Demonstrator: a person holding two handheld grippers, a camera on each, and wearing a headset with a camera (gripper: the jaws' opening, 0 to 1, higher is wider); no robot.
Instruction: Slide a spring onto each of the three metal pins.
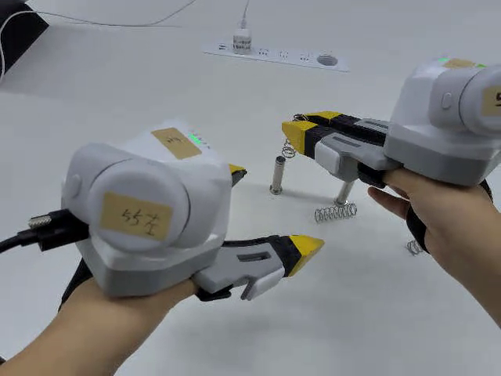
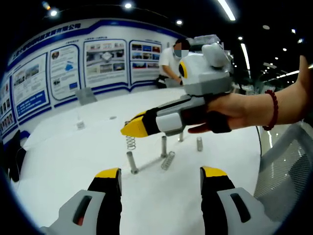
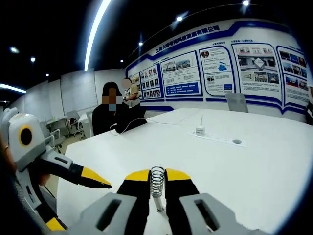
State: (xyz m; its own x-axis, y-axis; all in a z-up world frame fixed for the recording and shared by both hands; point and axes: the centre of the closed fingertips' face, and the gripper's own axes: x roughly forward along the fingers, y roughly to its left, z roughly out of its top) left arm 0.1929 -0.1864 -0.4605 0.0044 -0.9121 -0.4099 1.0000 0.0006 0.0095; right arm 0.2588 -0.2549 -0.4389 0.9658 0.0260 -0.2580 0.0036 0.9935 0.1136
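My right gripper (image 1: 293,125) is shut on a small spring (image 1: 288,149) that hangs upright from its yellow tips. In the right gripper view the spring (image 3: 157,181) sits between the tips, with a metal pin (image 3: 157,203) directly below it. That pin (image 1: 277,174) stands upright on the white table. A second pin (image 1: 344,190) stands partly under the right gripper. A loose spring (image 1: 335,211) lies on its side beside it, and another spring (image 1: 413,247) peeks out by the hand. My left gripper (image 1: 274,210) is open and holds nothing, nearer to me than the pins (image 2: 131,162).
A white power strip (image 1: 274,55) with a plug in it lies at the far side of the table (image 1: 156,102). A black cable runs from the left gripper's body. People sit at the far end of the table (image 3: 115,115).
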